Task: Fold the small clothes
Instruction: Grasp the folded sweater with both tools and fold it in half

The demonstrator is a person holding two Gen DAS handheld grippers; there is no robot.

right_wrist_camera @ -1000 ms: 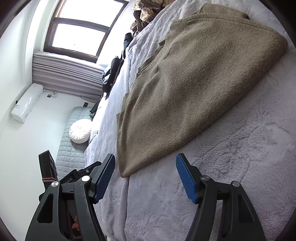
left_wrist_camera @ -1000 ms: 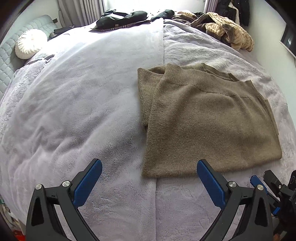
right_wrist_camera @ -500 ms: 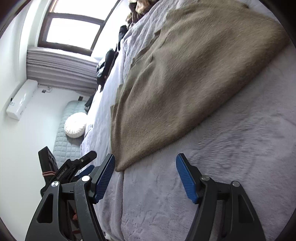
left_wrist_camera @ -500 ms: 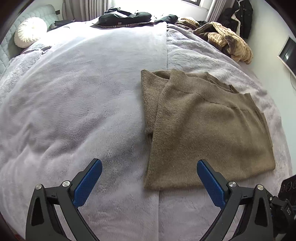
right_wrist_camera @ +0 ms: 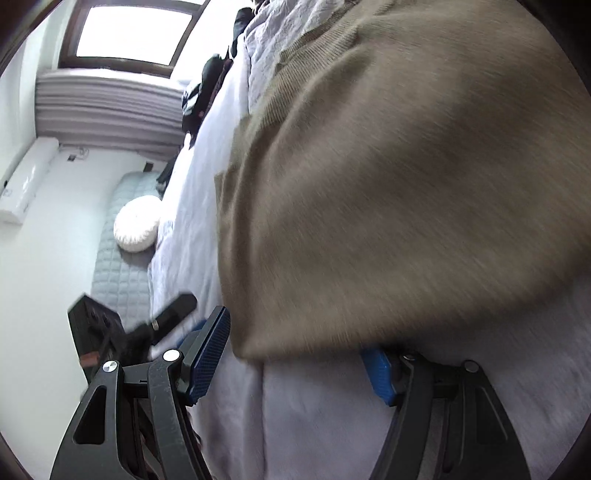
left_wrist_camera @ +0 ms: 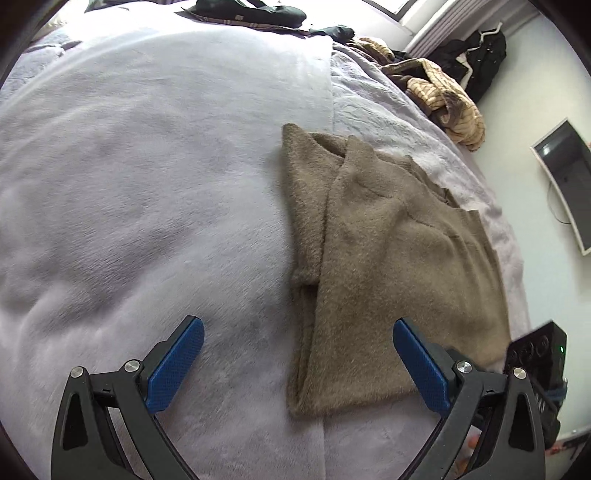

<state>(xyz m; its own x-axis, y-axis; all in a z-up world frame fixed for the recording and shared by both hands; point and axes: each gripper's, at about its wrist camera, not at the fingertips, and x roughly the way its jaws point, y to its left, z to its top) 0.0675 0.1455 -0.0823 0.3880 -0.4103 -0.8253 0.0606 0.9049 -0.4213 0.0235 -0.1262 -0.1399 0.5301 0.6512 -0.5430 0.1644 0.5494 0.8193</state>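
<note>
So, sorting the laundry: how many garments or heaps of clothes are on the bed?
3: brown sweater near the fingers, dark clothes at the far edge, striped tan heap far right. Others may be hidden.

Each gripper, left point(left_wrist_camera: 298, 363) and right point(right_wrist_camera: 301, 363), has 2 black plastic arms with triangular cut-outs and silver screws. Textured blue pads point(left_wrist_camera: 175, 363) line the fingers. A black box with a green light point(left_wrist_camera: 535, 354) sits at the side.

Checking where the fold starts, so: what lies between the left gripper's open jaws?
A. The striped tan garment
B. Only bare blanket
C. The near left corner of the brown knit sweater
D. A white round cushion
C: the brown knit sweater has its near left corner between the left gripper jaws, untouched.
</note>
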